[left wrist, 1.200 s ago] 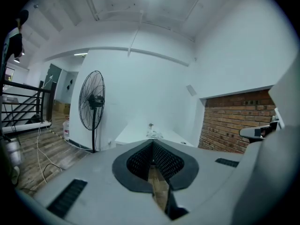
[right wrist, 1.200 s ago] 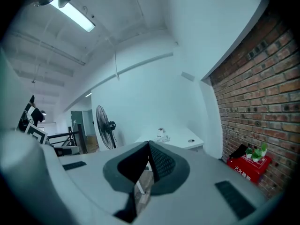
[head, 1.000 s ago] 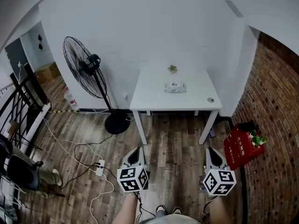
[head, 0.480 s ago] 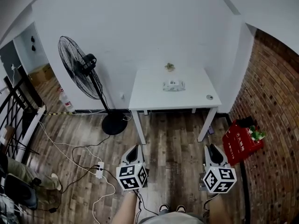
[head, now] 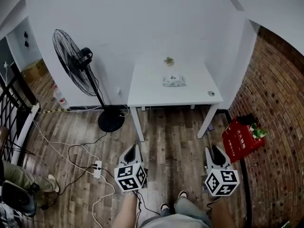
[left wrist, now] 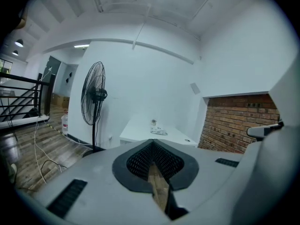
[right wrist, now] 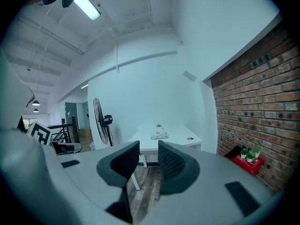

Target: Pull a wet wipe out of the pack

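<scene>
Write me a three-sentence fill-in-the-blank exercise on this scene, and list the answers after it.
1. The wet wipe pack lies on the white ____.
2. The left gripper is shut, and the right gripper is ____.
3. The red crate sits beside the ____ wall.
Missing words: table; open; brick.

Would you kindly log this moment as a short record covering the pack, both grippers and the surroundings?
pack: lies near the middle of the white table, untouched
left gripper: fingers together, nothing held, low over the floor, far from the table
right gripper: fingers apart, nothing held, also short of the table
fan: stands left of the table
crate: red, on the floor right of the table
task: not yet begun
</scene>
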A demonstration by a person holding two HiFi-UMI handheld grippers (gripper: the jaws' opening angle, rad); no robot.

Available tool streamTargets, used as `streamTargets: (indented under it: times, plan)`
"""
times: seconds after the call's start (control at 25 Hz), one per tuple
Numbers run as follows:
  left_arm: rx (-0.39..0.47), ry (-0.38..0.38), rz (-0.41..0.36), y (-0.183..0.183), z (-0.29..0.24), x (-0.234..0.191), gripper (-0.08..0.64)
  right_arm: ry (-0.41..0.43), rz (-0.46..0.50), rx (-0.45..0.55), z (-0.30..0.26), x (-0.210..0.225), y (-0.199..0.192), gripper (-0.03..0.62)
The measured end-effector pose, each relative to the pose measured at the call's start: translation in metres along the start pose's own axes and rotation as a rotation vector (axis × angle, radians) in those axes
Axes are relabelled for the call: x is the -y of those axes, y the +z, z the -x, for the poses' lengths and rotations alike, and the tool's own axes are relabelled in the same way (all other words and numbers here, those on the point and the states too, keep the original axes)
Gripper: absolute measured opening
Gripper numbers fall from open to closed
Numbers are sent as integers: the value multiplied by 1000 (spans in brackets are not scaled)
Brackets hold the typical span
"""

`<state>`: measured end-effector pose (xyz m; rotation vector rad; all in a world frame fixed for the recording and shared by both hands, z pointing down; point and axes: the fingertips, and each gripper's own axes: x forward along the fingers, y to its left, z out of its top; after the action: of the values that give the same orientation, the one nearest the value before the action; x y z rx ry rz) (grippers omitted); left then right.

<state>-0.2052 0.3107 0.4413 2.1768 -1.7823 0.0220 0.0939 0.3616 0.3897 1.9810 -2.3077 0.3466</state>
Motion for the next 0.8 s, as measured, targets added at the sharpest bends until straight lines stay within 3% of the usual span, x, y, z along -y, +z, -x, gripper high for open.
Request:
streamTargets:
  times: [0.28,0.6,0.8]
  plan:
    - [-32,9,9,-12,-20,-5,0,26,18,-26,-28,-2,-3,124]
    - [-29,9,-51,4,-73,8,0,34,-7,-32,-83,26,4,124]
    - [-18,22,-46,21,-116,19,0,53,-11,-36,-126,50,18,124]
